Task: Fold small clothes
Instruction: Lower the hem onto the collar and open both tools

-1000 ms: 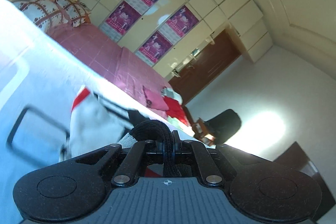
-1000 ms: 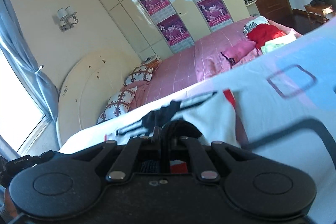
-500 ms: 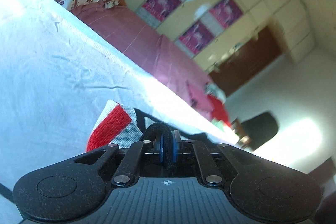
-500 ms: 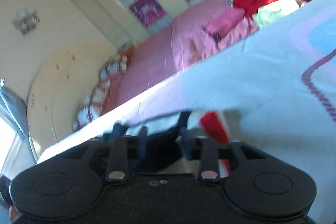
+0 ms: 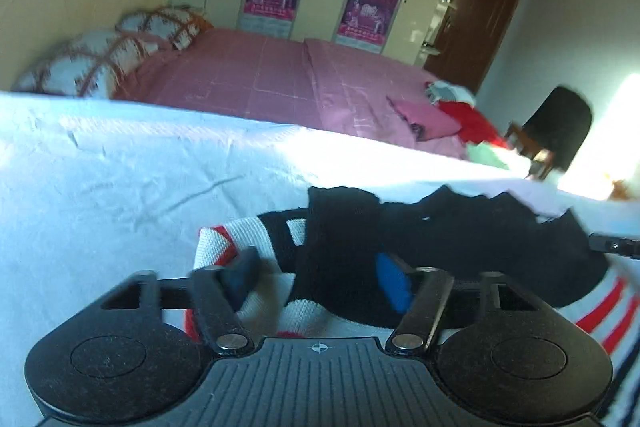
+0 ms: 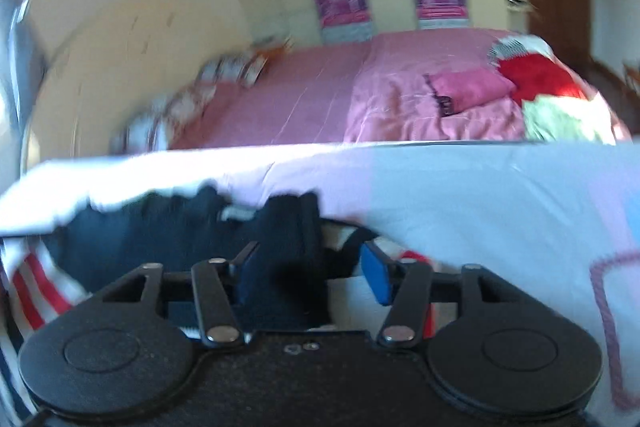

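A small knit garment (image 5: 440, 239), black with white and red stripes, lies bunched on the white sheet (image 5: 120, 187). My left gripper (image 5: 320, 279) is open, its blue pads (image 5: 390, 281) on either side of the garment's black edge. In the right wrist view the same garment (image 6: 160, 227) lies across the front. My right gripper (image 6: 310, 277) is open too, with black cloth lying between its fingers (image 6: 376, 277).
Behind the white sheet is a bed with a pink cover (image 5: 280, 79), patterned pillows (image 5: 100, 63) at its head and a pile of pink, red and green clothes (image 6: 520, 87) at its foot. A black chair (image 5: 560, 127) stands at the far right.
Both grippers were shut on the garment and have opened, letting it go. The garment now lies lower, spread on the sheet. Both cameras have swung level.
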